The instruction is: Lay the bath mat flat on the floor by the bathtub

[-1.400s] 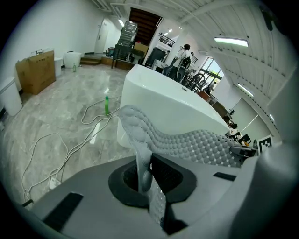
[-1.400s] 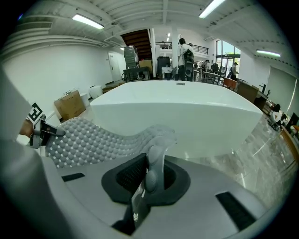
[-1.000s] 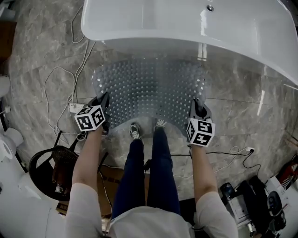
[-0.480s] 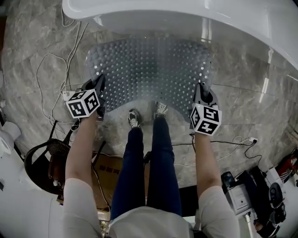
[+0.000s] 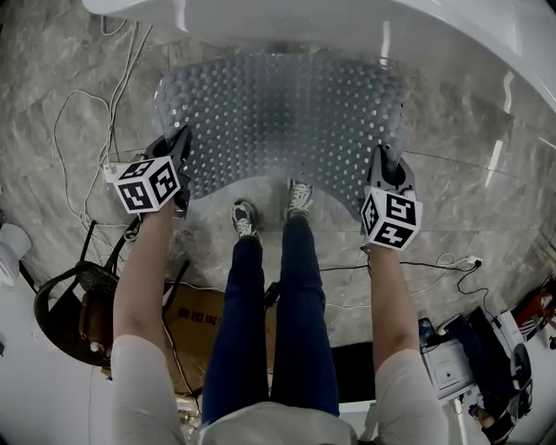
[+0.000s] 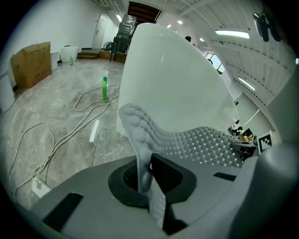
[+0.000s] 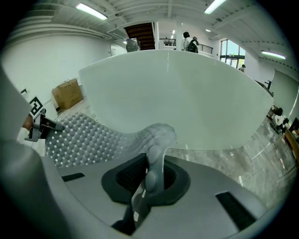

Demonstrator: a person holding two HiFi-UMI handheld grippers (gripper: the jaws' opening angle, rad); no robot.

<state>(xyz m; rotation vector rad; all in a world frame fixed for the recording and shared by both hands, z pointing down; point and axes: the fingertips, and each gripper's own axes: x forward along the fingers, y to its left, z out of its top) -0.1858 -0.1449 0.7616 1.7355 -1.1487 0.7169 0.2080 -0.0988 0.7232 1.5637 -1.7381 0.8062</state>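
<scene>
A clear, bumpy bath mat (image 5: pixel 282 122) hangs stretched between both grippers in front of the white bathtub (image 5: pixel 365 22). My left gripper (image 5: pixel 178 165) is shut on the mat's left near corner, and the mat's edge (image 6: pixel 140 144) runs up from between its jaws. My right gripper (image 5: pixel 384 174) is shut on the right near corner, where the mat (image 7: pixel 156 140) curls over the jaws. The mat's far edge reaches close to the tub (image 7: pixel 187 93). Its middle near edge sags above the person's shoes (image 5: pixel 269 209).
White cables (image 5: pixel 87 130) trail over the marble floor at the left, with a power strip (image 5: pixel 111 170). A green bottle (image 6: pixel 104 88) stands on the floor farther off. A dark stool (image 5: pixel 74 313) and boxes (image 5: pixel 200 322) lie behind the person's legs. More gear (image 5: pixel 486 356) sits at the lower right.
The head view has tilted, so the tub has slid toward the top edge. Both grippers have spread a little apart with the mat still stretched between them.
</scene>
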